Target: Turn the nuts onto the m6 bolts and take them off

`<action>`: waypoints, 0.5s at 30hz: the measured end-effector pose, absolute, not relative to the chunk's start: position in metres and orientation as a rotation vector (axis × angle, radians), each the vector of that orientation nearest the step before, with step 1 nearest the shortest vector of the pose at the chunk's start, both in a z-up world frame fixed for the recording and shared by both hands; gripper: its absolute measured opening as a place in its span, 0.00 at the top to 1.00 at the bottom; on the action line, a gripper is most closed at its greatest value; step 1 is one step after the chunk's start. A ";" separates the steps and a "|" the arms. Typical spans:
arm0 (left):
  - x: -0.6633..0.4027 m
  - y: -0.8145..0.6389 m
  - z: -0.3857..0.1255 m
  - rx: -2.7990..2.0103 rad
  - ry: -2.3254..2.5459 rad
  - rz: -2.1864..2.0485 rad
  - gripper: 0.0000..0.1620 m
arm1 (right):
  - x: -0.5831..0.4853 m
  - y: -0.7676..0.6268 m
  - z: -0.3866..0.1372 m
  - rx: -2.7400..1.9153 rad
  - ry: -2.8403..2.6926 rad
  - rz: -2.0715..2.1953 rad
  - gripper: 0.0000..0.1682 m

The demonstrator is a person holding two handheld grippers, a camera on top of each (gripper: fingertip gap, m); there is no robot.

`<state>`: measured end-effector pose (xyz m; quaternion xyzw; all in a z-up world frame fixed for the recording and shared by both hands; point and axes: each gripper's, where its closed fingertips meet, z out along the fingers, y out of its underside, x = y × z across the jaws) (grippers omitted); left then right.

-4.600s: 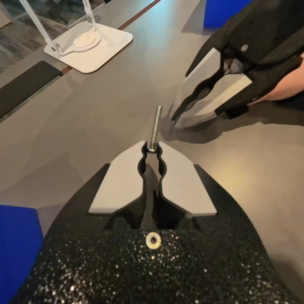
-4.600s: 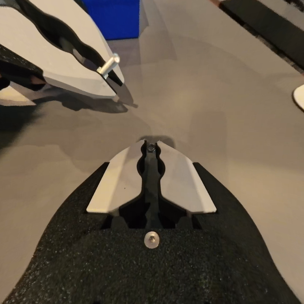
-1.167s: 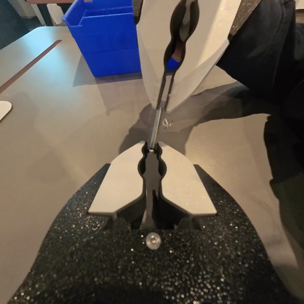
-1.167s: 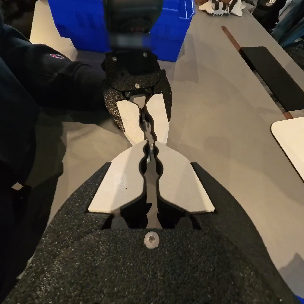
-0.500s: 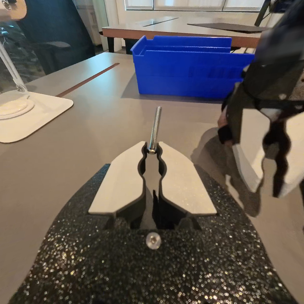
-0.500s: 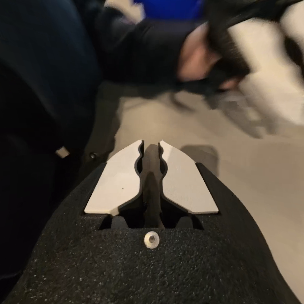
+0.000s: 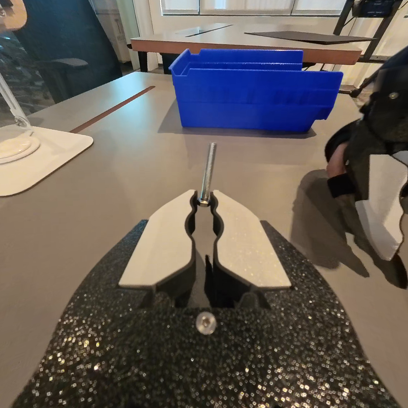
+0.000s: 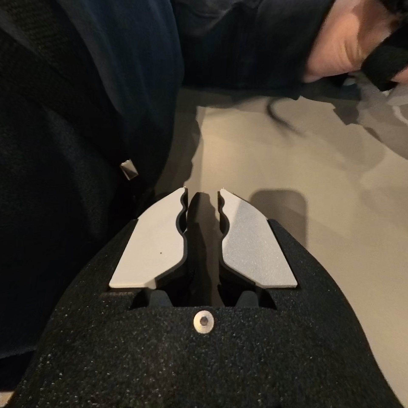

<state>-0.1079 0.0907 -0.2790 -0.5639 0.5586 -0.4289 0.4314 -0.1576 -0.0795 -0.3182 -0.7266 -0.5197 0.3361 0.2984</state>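
Note:
My left gripper (image 7: 203,197) is shut on the hex head of a long silver bolt (image 7: 208,170). The threaded shaft points straight ahead over the grey table (image 7: 132,198), and no nut shows on it. My right gripper is at the right edge of the left wrist view (image 7: 386,209), low over the table and well apart from the bolt. In the right wrist view my right gripper (image 8: 202,192) has its jaws apart with nothing between them, above the table (image 8: 287,159). No nut is in view.
A blue bin (image 7: 254,99) stands on the table beyond the bolt. A white stand base (image 7: 44,159) is at the left. A person's dark clothing (image 8: 77,110) and a hand (image 8: 344,44) fill the left and top of the right wrist view. There is about 20 centimetres between the tips of the two grippers.
My right gripper was shut on a nut at the bolt's tip; it has pulled away to the right and opened, without the nut. My left gripper still holds the bolt and has swung towards the blue bin.

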 end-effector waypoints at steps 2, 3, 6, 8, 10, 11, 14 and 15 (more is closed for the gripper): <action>-0.108 0.090 -0.279 -1.404 1.397 -1.068 0.94 | -0.159 -0.085 -0.320 -1.944 -1.370 0.890 0.85; -0.108 0.090 -0.279 -1.404 1.399 -1.068 0.93 | -0.159 -0.088 -0.321 -1.957 -1.366 0.878 0.85; -0.108 0.089 -0.279 -1.398 1.401 -1.071 0.94 | -0.156 -0.094 -0.323 -1.984 -1.342 0.851 0.85; -0.108 0.089 -0.278 -1.393 1.402 -1.077 0.94 | -0.155 -0.100 -0.321 -1.999 -1.331 0.843 0.85; -0.108 0.089 -0.278 -1.392 1.397 -1.083 0.94 | -0.154 -0.104 -0.321 -2.011 -1.321 0.824 0.85; -0.108 0.089 -0.277 -1.390 1.395 -1.087 0.94 | -0.154 -0.107 -0.320 -2.016 -1.317 0.819 0.85; -0.109 0.088 -0.276 -1.387 1.389 -1.102 0.94 | -0.157 -0.117 -0.320 -2.020 -1.325 0.816 0.86; -0.109 0.088 -0.276 -1.385 1.388 -1.107 0.94 | -0.158 -0.120 -0.322 -2.025 -1.332 0.811 0.86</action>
